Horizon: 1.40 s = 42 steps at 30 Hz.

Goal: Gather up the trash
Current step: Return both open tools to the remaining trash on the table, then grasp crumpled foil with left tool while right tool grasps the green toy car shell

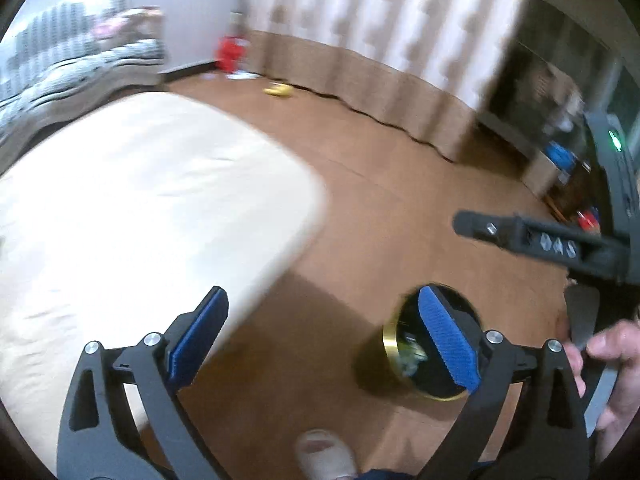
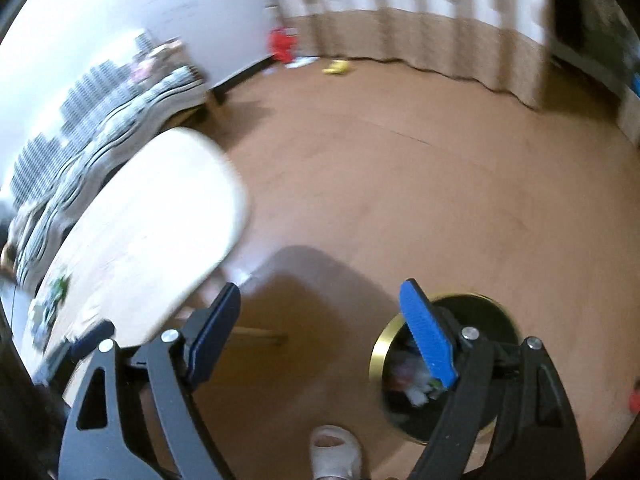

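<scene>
A black trash bin with a gold rim (image 1: 390, 340) stands on the wood floor, with crumpled trash inside; it also shows in the right wrist view (image 2: 378, 354). My left gripper (image 1: 320, 328) is open and empty, its right finger over the bin. My right gripper (image 2: 324, 320) is open and empty above the floor, its right finger over the bin mouth. The right gripper's body (image 1: 532, 236) shows at the right of the left wrist view. Small trash pieces (image 2: 52, 292) lie at the near left end of the pale table (image 2: 152, 232).
The pale table (image 1: 120, 200) fills the left. A patterned sofa (image 2: 120, 120) stands behind it. A curtain (image 1: 380, 40) hangs at the back, with a red object (image 1: 230, 52) and a yellow item (image 1: 280, 90) on the floor. A slipper (image 2: 334, 454) is below.
</scene>
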Motion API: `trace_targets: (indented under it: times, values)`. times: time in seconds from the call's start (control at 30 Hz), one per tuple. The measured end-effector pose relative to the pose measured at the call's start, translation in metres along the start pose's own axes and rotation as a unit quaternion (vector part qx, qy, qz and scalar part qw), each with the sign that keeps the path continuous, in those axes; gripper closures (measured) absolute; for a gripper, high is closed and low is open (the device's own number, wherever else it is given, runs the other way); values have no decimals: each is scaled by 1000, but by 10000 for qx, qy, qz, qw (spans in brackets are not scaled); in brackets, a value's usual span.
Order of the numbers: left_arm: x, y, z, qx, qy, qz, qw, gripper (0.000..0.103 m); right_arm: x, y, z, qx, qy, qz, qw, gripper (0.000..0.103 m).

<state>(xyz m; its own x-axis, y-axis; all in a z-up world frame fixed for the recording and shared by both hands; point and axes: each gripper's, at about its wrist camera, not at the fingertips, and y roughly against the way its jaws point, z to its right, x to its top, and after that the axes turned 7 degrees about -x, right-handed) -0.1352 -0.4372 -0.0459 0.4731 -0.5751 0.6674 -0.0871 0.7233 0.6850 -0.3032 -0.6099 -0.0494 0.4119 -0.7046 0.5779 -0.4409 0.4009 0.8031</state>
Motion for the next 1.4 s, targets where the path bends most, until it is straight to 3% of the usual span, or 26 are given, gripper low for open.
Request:
trace_targets:
  times: [0.17,0.37,0.53,0.63,0.73,0.83,0.93,1.17,1.27,1.37,1.4]
  values:
    - [-9,77,-105,1029,443,378,9930,10,-7,-1,-119,613,725,-84,9954,24]
    - [-41,169,-231,1919,1279,641,9709,10,-25,-6,-248,1215,1420,-206,9822,24]
    - [-76,234,-318,2446,2110,883,9423,10,-48,-11,-356,1531,2024,-266,9669,24]
    - [-101,271,-371,2857,2627,1007,9161,10,-63,-21,-402,1616,2305,-352,9589,24]
    - [-113,284,-409,3081,2962,1014,8984,10,-78,-27,-436,1642,2497,-434,9533,24]
    - [-114,287,-441,3155,3158,1013,8891,10,-85,-36,-458,1658,2589,-485,9503,24]
    - [-109,281,-461,3103,3313,999,8854,10,-86,-47,-471,1708,2621,-561,9482,24]
    - [-93,242,-485,3103,3165,670,8939,10,-85,-73,-497,1784,2701,-691,9436,24]
    - [-95,238,-497,3116,3338,696,8869,10,-84,-84,-506,1829,2654,-775,9435,24]
    - [-96,240,-503,3080,3458,841,8823,23,-82,-95,-519,1838,2613,-812,9441,24]
    - [-96,241,-504,3089,3456,863,8819,35,-81,-97,-521,1841,2586,-794,9449,24]
